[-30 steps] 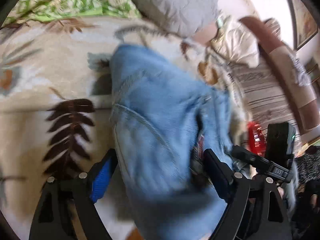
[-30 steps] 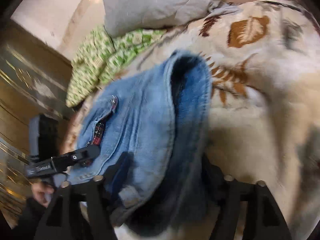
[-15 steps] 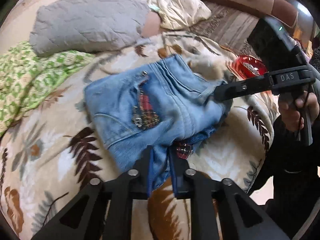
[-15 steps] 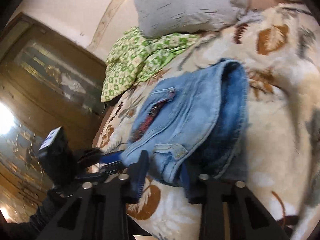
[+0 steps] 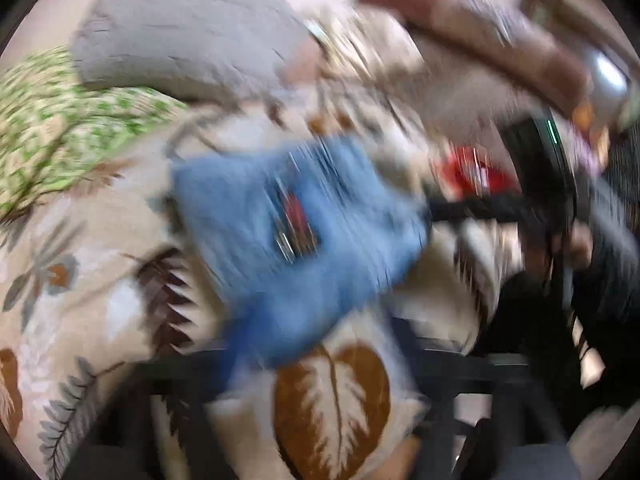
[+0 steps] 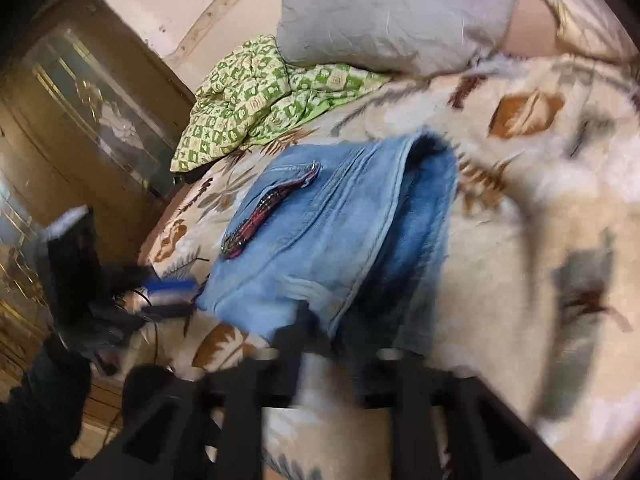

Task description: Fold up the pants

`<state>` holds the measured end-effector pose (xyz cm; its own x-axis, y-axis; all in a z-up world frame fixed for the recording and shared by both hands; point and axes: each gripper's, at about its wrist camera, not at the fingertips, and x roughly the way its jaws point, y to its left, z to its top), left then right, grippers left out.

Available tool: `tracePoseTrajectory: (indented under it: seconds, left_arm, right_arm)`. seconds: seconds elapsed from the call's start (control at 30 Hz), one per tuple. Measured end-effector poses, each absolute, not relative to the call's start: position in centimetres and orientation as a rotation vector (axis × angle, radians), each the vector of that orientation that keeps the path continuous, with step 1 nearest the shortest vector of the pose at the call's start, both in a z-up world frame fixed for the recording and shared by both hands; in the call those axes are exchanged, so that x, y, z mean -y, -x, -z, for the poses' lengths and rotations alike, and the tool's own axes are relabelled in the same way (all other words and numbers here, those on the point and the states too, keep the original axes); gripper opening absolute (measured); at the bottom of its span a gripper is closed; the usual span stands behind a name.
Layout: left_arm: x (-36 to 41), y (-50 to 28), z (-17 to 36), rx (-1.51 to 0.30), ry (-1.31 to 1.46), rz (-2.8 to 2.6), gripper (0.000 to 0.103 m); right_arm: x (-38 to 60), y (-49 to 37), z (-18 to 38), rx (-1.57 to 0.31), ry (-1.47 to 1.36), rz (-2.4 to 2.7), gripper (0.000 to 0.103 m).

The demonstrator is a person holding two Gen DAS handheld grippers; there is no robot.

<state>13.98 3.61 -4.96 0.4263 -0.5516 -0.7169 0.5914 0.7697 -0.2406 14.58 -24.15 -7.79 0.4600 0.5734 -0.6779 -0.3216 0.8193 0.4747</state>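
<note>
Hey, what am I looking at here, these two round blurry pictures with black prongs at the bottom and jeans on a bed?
Each picture comes from a camera on a hand-held two-finger gripper; a person holds one in each hand. The prongs are the left gripper and right gripper. Folded light blue denim pants lie on a cream leaf-patterned blanket, near a grey pillow and a green patterned quilt. Both grippers' jaws have just been opening; neither holds the pants.

A grey pillow lies against a green patterned quilt on the leaf-print blanket.
</note>
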Motion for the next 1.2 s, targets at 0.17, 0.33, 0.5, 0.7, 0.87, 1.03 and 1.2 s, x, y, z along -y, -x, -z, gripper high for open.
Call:
tracePoseTrajectory:
  seconds: [0.17, 0.33, 0.5, 0.7, 0.87, 1.03, 1.2]
  left_arm:
    - [-5.4, -21.9, 4.3, -0.938, 0.126, 0.546, 0.097]
    - [-4.6, -28.1, 7.7, -1.056, 0.157, 0.422, 0.097]
    - [-2.8, -32.3, 11.1, -1.137, 0.216, 0.389, 0.097]
    - [-1.3, -34.0, 13.5, -1.203, 0.188, 0.396, 0.027]
    - [-1.2, -33.5, 13.5, -1.192, 0.166, 0.412, 0.028]
    - [-2.1, -30.5, 10.3, -1.067, 0.144, 0.374, 0.085]
    - [-2.8, -24.2, 7.6, -1.02, 0.145, 0.533, 0.093]
  right_arm:
    - [27.0, -17.2, 4.9, -0.796, -0.417, -0.51, 0.087]
    - [26.5, -22.0, 6.5, -0.833, -0.495, -0.479, 0.087]
    - [25.3, -26.2, 9.2, -0.918, -0.522, -0.456, 0.08]
    - [23.0, -28.9, 11.9, -1.018, -0.408, -0.43, 0.007]
    - [23.8, -29.2, 13.2, -1.026, -0.395, -0.394, 0.006]
    - [24.1, -26.6, 10.8, -0.993, -0.377, -0.427, 0.018]
    - [25.7, -19.9, 8.1, -0.919, -0.369, -0.518, 0.086]
